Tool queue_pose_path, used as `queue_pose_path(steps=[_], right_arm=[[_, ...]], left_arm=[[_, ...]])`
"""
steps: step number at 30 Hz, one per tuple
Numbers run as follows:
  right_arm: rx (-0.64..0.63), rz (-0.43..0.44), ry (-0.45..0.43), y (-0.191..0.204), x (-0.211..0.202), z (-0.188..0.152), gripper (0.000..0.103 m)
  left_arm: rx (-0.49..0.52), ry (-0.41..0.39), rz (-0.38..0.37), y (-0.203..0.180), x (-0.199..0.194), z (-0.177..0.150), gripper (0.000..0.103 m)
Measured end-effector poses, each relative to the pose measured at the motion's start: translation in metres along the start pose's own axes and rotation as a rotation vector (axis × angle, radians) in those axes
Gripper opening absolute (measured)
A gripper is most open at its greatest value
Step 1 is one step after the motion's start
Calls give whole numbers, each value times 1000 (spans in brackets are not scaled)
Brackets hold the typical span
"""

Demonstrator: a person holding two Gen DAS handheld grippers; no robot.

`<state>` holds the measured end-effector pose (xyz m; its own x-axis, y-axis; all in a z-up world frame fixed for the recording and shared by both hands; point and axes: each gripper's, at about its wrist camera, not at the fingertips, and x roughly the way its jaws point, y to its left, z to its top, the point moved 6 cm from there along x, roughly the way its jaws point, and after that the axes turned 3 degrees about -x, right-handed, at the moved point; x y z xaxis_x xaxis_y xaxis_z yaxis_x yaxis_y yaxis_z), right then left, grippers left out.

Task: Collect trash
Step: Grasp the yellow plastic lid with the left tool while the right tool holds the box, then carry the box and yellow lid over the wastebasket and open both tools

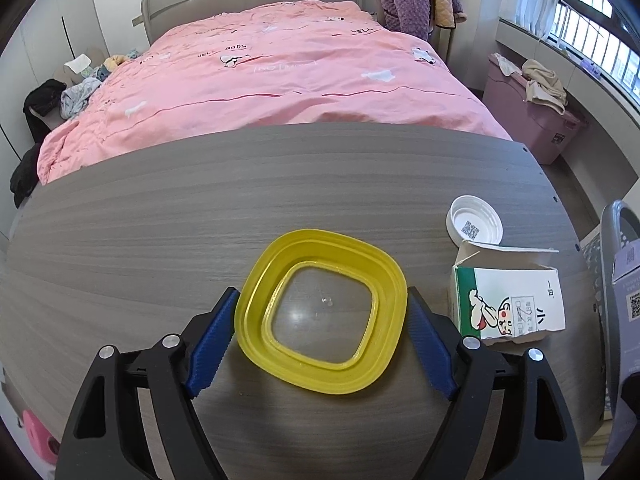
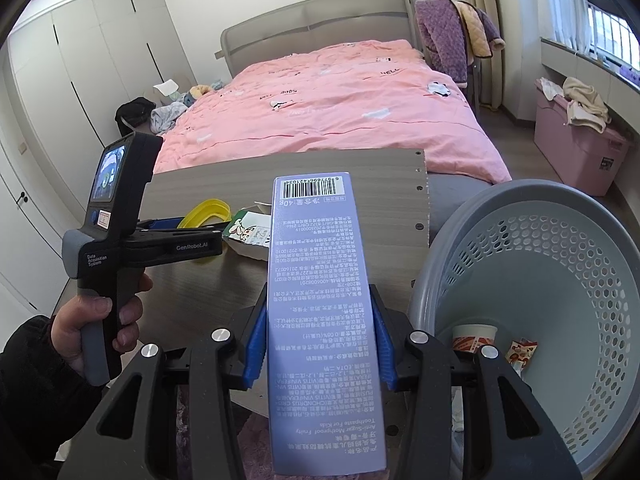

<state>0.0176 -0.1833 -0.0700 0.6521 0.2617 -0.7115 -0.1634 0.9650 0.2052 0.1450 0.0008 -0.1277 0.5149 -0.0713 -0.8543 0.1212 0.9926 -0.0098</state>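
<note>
On a grey table (image 1: 280, 184), left gripper (image 1: 322, 340) spread open around a yellow lid (image 1: 320, 316) lying flat beside a torn carton (image 1: 512, 304); right gripper (image 2: 320, 344) clamped on a lavender toothpaste box (image 2: 320, 300) near a grey basket (image 2: 560, 220).

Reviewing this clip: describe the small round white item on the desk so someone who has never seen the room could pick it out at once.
At the foot of the pink bed stands a grey wood-grain desk. Near its right edge, just behind the torn green-and-white carton, lies a white lid, hollow side up. It is the only round white piece there and has a QR code printed inside, unlike the square yellow lid between the left gripper fingers.
</note>
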Motion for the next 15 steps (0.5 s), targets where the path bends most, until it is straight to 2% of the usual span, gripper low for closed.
queue_pose_path(steps=[2,7,15], right_arm=[[4,-1,-2,-1,-1,0,44],[13,-8,-11,-2,-3,0,44],[25,-10,-40,-7,-20,1,44]], left_arm=[[-9,-8,-10,1,-1,0,73],[-18,-29,-31,6,-10,-3,71],[-15,-124,5,5,-66,-12,71]])
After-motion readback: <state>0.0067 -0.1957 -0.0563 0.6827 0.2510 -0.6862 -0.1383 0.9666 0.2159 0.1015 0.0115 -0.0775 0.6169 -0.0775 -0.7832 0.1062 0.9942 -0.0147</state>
